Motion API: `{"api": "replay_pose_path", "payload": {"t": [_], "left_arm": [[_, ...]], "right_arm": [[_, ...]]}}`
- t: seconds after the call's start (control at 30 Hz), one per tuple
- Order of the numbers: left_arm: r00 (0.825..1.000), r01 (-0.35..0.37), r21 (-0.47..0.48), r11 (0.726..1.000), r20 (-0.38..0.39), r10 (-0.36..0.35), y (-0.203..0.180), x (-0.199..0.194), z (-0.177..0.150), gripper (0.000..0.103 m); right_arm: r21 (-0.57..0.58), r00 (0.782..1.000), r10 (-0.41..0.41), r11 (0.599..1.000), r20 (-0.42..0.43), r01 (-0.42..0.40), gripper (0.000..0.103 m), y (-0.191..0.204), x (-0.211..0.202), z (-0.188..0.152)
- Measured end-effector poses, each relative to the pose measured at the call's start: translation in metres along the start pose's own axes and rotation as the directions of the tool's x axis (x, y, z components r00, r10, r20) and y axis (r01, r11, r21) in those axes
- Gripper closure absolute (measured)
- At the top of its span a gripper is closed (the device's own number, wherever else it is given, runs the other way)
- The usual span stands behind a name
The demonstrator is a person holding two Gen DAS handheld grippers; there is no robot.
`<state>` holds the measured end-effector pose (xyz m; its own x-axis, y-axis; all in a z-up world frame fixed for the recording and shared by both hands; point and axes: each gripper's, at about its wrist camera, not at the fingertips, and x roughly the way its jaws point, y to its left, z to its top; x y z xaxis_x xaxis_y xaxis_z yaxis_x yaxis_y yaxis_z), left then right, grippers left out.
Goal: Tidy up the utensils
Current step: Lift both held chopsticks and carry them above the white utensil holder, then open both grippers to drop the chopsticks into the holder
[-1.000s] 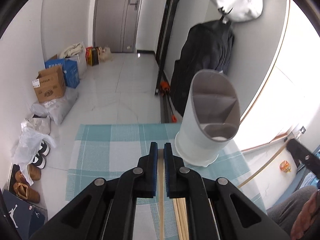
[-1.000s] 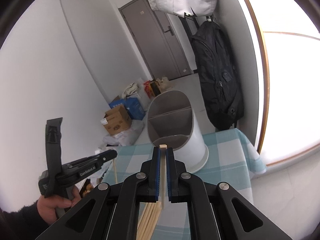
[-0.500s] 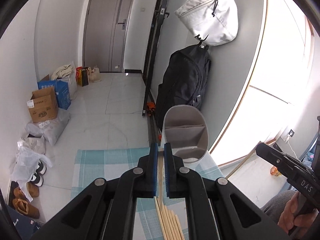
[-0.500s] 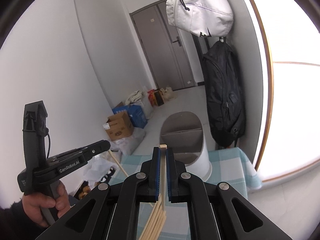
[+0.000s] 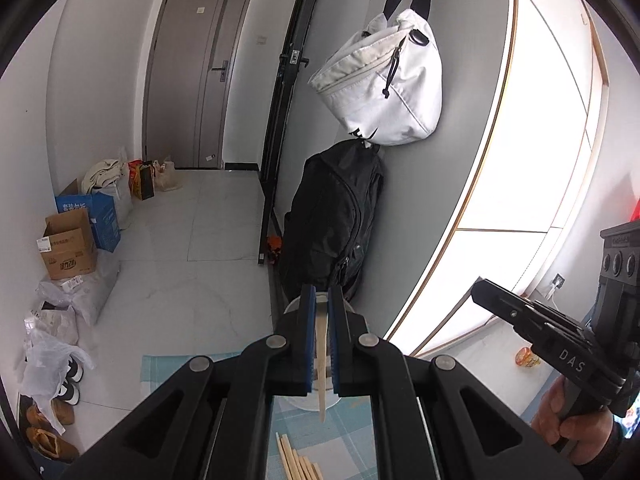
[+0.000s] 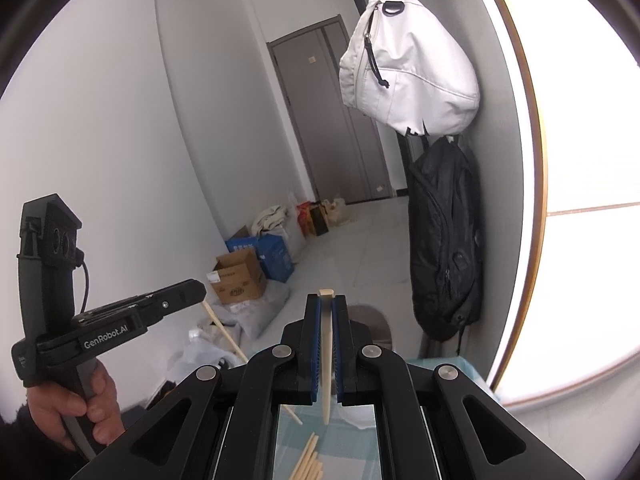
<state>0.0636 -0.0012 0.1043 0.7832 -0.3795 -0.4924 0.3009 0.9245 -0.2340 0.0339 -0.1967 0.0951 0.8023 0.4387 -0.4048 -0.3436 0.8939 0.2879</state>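
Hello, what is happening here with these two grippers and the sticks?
A person holds a gripper in each hand. The left gripper is shut on one chopstick, and the right gripper is shut on another. Both sticks hang in the air above the checked cloth, where more chopsticks lie loose. The white holder stands just ahead, mostly hidden behind the fingers.

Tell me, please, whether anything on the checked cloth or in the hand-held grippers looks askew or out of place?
Nothing looks damaged or spilled. Loose chopsticks lie fanned unevenly on the checked cloth, not yet in the white holder. Each hand-held gripper, left and right, is shut on a single chopstick, lifted clear of the pile.
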Motion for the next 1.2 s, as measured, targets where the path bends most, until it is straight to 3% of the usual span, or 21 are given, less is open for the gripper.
{"api": "replay_pose_path", "payload": {"t": [0.27, 0.43, 0.7, 1.07, 1.2], "left_arm": [[0.999, -0.015, 0.025, 1.0, 0.036, 0.014, -0.007, 0.021, 0.027, 0.101], [0.999, -0.035, 0.04, 0.999, 0.022, 0.034, 0.0, 0.042, 0.03, 0.101], [1.0, -0.009, 0.013, 1.0, 0.014, 0.009, 0.009, 0.06, 0.047, 0.101], [1.0, -0.017, 0.042, 0.999, -0.005, 0.017, 0.014, 0.093, 0.04, 0.101], [0.995, 0.058, 0.006, 0.998, -0.086, -0.058, 0.024, 0.108, 0.025, 0.101]], "right_arm": [[-0.024, 0.999, -0.016, 1.0, 0.047, 0.017, 0.098, -0.012, 0.027, 0.035], [-0.019, 0.998, -0.025, 0.999, 0.06, 0.026, 0.098, -0.02, 0.047, 0.038], [-0.046, 0.995, -0.047, 0.998, 0.086, 0.051, 0.098, -0.022, 0.071, 0.044], [-0.056, 0.999, -0.046, 0.997, 0.014, 0.046, 0.098, -0.031, 0.11, 0.038], [-0.05, 0.999, -0.028, 0.998, -0.039, 0.026, 0.098, -0.034, 0.123, 0.023]]}}
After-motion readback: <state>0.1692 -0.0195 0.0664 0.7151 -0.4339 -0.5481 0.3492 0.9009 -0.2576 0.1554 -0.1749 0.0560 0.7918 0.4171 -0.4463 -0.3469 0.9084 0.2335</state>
